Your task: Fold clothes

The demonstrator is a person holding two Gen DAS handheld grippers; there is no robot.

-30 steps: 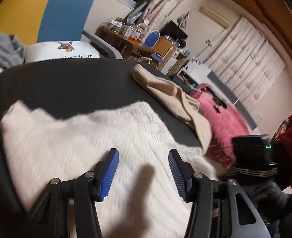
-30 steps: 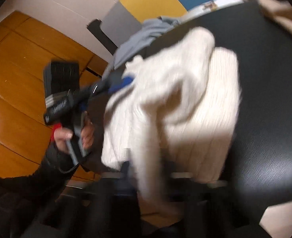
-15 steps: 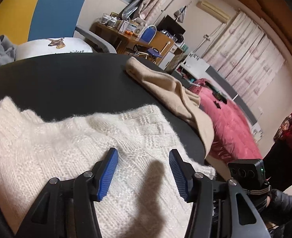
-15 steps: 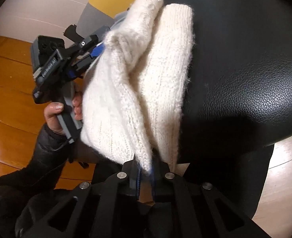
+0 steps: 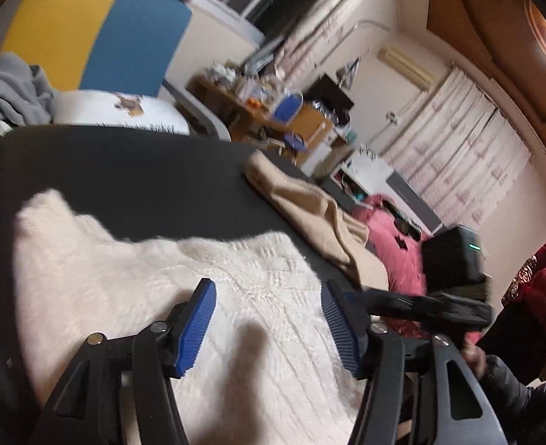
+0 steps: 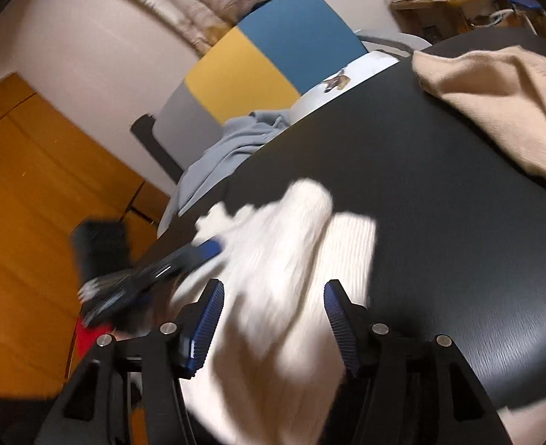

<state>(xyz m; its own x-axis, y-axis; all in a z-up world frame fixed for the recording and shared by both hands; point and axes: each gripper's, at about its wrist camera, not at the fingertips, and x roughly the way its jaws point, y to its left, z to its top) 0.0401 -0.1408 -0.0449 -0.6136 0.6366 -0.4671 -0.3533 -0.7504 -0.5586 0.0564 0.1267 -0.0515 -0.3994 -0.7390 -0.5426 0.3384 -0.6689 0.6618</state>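
The biggest thing ahead of both my grippers is the round black leather-look table [image 5: 132,170], its dark top filling the space beyond the jaws in each wrist view. On it, directly under and ahead of my jaws, lies the cream-white chunky-knit sweater [image 5: 132,285], partly folded, with one thick fold running away from the right jaws toward the far side; motion blur smears its edges in the right wrist view, where it shows again [image 6: 284,296].

Further out, past the sweater and to the right of my left jaws, I see a beige soft knit garment [image 5: 310,215] draped over the table's far edge. Beyond the table, up and left of the jaws, stands a chair with a yellow and blue fabric back [image 5: 98,33], and a crumpled grey-blue cloth [image 6: 232,144] sits by the table rim near it.

My left gripper [image 5: 269,322] has its blue ribbed pads spread wide, and they have just been opening further; nothing is pinched between them, the sweater simply lies below the gap. My right gripper [image 6: 273,322] has likewise just been opening, from fully closed: its jaws now stand apart, the sweater's knit lying in the gap below them, with neither pad pressing on it as far as I can see.
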